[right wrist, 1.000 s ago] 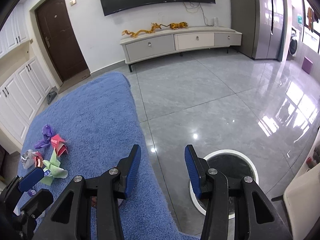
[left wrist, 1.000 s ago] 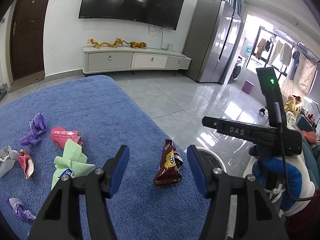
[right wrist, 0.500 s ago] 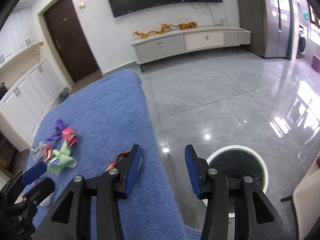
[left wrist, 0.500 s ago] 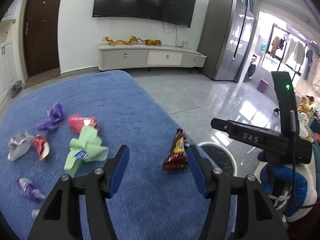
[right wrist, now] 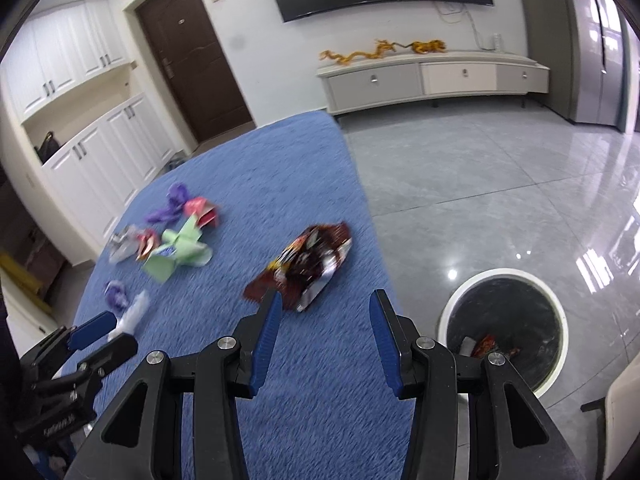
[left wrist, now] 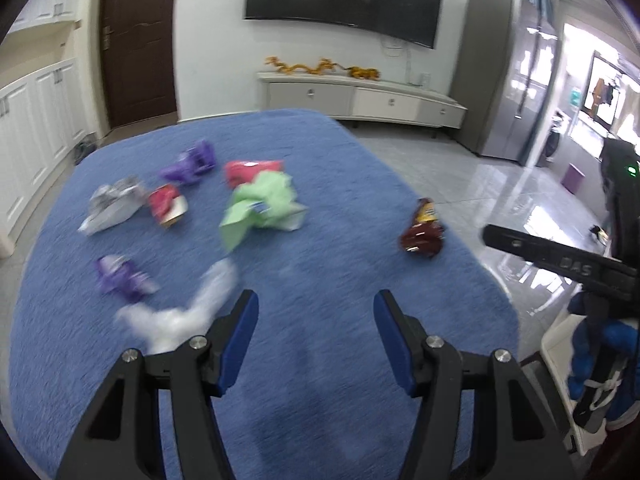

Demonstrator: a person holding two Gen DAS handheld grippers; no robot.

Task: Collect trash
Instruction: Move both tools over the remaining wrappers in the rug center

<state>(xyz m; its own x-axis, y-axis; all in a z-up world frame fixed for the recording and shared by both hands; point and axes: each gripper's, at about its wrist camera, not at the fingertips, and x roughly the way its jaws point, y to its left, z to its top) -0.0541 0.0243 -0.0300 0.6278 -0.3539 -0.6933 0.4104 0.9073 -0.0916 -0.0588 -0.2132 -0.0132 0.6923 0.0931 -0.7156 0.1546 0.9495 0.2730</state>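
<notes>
Several wrappers lie on a blue cloth-covered table (left wrist: 340, 184). A brown snack bag (left wrist: 422, 232) lies near the right edge; in the right wrist view the bag (right wrist: 308, 260) lies just beyond my open, empty right gripper (right wrist: 324, 312). A green wrapper (left wrist: 262, 204), a red one (left wrist: 248, 168), a purple one (left wrist: 192, 164), a silver one (left wrist: 112, 208) and a white one (left wrist: 188, 312) lie to the left. My left gripper (left wrist: 316, 316) is open and empty above the cloth. A round bin (right wrist: 504, 320) stands on the floor at the right.
A grey tiled floor (right wrist: 480, 184) lies right of the table. A white TV cabinet (right wrist: 432, 76) stands against the far wall under a television. White cupboards (right wrist: 80, 128) and a dark door are at the left. A pale chair edge (right wrist: 624, 416) is at the lower right.
Both grippers have pulled back and swung left. More of the cloth and wrappers shows. The brown bag now lies in front of the right gripper instead of the left.
</notes>
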